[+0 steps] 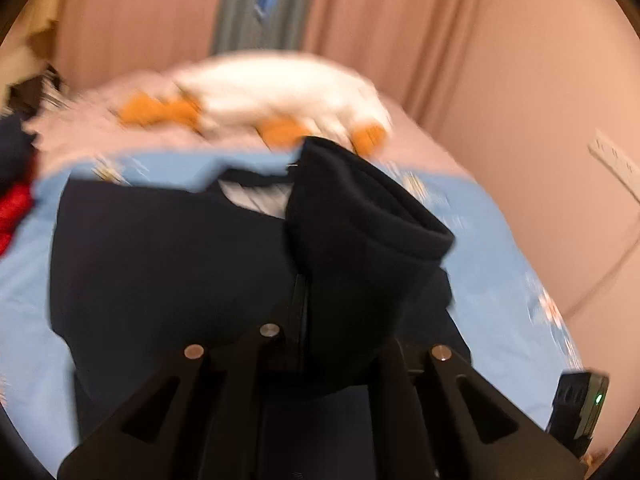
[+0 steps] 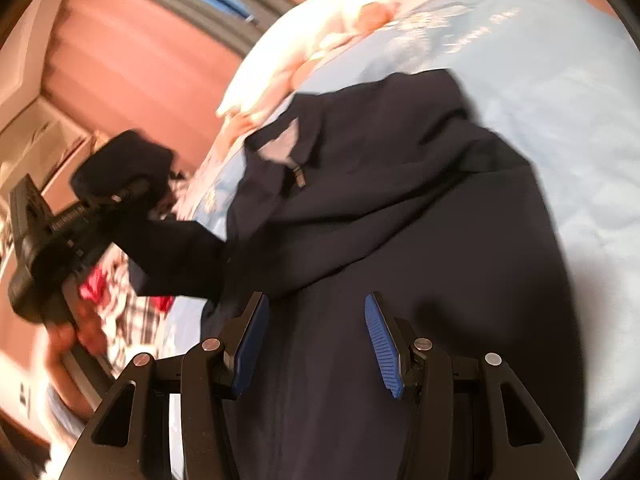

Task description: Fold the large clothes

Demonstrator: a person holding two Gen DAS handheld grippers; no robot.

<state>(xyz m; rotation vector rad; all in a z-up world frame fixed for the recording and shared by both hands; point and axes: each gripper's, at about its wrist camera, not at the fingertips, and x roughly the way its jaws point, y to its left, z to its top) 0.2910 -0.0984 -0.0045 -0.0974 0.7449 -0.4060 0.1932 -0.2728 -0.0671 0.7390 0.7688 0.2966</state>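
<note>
Left wrist view, blurred by motion: a dark navy jacket (image 1: 168,264) lies spread on a pale blue bedsheet (image 1: 492,240), its body broad and flat across the middle of the frame. At its top edge the collar opens onto a pale grey lining. One sleeve (image 1: 360,240) of the jacket rises from the left gripper (image 1: 316,344), which is clamped tight on the cloth; the thick, soft-looking fabric stands up in a fold and ends in a rolled cuff that hides the fingertips. Beyond the jacket lies white bedding with orange patches (image 1: 280,92), and behind it hang pink curtains (image 1: 132,16). At the left edge, some red cloth (image 1: 14,208) rests on the bed.

Right wrist view: the same jacket fills the centre, lying on the blue sheet, creased in long diagonal folds, with its collar and a small zip pull (image 2: 298,176) near the top. The right gripper (image 2: 316,340) hovers over the lower part of the jacket with its blue-padded fingers (image 2: 382,344) about half apart and nothing between them. To the left, a person's hand (image 2: 76,328) holds the left gripper, which lifts the dark sleeve off the bed, away from the jacket's body. Below it, checked cloth (image 2: 132,320) lies on the bed.
</note>
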